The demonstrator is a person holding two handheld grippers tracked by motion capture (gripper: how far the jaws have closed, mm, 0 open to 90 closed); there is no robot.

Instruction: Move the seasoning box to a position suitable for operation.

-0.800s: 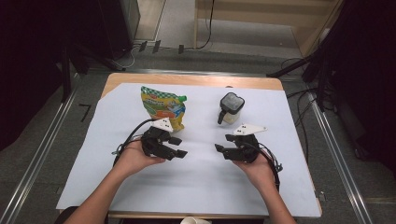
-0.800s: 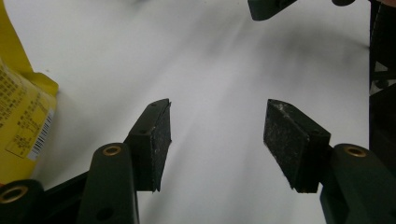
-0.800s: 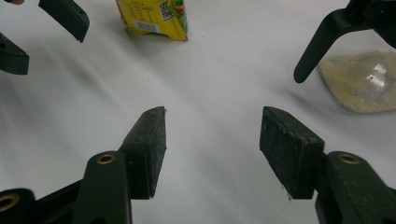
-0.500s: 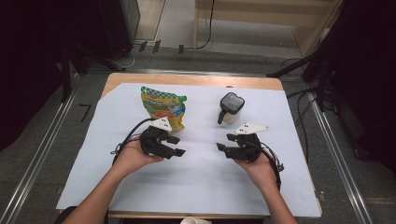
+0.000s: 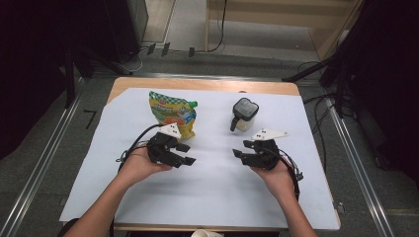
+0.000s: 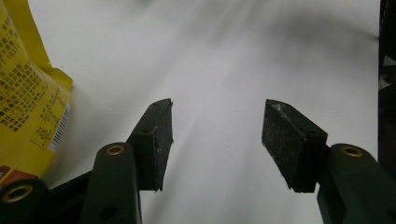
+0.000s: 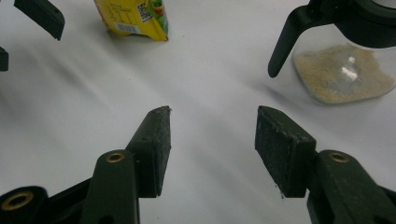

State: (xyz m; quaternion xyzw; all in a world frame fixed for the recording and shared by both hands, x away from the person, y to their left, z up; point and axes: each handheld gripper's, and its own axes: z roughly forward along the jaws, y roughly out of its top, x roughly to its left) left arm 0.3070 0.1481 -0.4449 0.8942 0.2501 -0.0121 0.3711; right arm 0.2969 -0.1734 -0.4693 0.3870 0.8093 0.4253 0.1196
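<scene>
So there's a worktop (image 5: 306,197) covered in white paper, and the handy landmark is the yellow snack bag (image 5: 173,113) lying flat toward the far side. The left gripper (image 5: 185,154) sits just on the near side of that bag, held in the person's left hand (image 5: 141,165) and pointing across toward the middle of the paper. Its fingers (image 6: 156,140) are apart with nothing between them, just bare white paper; in the left gripper view the bag's yellow back panel with the barcode is right beside them at the edge.

Off to the right of the bag, well apart from it, stands a small glass jar (image 5: 243,114) with a black lid and a black handle. It's got some pale grainy stuff in the bottom, maybe sesame or crumbs, hard to say from here. The right gripper (image 5: 238,154) is nearer the person than the jar, level with the left one, in the right hand (image 5: 276,177), aimed back toward the bag's side. Its fingers (image 7: 285,149) are apart too, holding nothing, over plain paper, with the jar just beyond them. The two grippers face each other with a gap between.
</scene>
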